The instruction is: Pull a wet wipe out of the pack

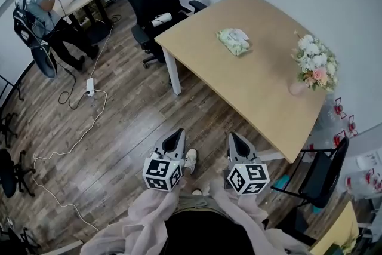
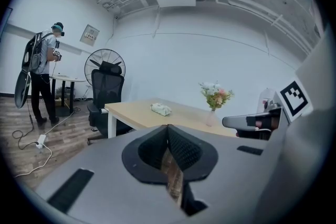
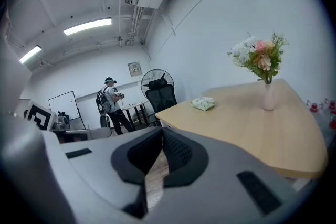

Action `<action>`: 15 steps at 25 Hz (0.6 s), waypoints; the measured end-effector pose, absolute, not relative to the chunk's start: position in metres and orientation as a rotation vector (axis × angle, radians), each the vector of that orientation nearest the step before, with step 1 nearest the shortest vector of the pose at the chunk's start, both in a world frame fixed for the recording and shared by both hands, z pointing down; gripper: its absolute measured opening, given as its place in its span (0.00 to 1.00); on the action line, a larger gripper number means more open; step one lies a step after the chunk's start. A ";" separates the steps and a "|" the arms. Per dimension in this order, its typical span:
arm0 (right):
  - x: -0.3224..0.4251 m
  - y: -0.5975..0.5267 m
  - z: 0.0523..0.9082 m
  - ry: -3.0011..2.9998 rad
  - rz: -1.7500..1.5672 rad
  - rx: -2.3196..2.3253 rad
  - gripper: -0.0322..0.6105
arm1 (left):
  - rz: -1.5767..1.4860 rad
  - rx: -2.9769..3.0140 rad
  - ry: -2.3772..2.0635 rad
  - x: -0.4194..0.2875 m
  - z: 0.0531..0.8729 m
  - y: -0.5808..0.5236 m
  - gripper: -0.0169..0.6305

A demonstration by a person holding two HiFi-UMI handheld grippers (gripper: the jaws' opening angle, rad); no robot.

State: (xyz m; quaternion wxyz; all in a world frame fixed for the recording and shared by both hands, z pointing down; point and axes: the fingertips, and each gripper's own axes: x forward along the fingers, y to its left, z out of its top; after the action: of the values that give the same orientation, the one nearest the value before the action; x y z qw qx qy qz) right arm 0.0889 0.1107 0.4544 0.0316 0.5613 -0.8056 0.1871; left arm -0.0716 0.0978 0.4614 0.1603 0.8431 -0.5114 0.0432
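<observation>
Grippers both clenched and empty: left gripper (image 1: 175, 135) and right gripper (image 1: 236, 139) side by side over the wood floor (image 1: 119, 128), short of the table (image 1: 262, 98). Vase (image 1: 296, 88) on the table holds flowers (image 1: 314, 63). Wet wipe pack (image 1: 234, 41) lies on the table's far part, well apart from both grippers.

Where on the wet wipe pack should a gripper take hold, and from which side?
Probably from above, reaching in over the near table edge: the wet wipe pack lies flat on the table, so pinch one end across its body. Its opening is too small to see here.
</observation>
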 end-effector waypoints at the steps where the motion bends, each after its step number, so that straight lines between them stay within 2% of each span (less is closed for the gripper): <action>1: 0.088 0.101 0.453 -2.484 0.575 1.726 0.07 | 0.124 2.408 -1.464 -0.072 0.460 0.089 0.05; 15: 0.082 -0.008 0.437 -2.453 0.578 1.754 0.07 | 0.122 2.431 -1.429 -0.078 0.443 -0.026 0.04</action>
State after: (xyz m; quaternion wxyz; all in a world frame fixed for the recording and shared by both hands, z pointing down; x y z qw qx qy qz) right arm 0.0815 -0.0082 0.4372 0.0354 0.5708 -0.7985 0.1882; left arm -0.0781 -0.0264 0.4428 0.1590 0.8503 -0.4999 0.0427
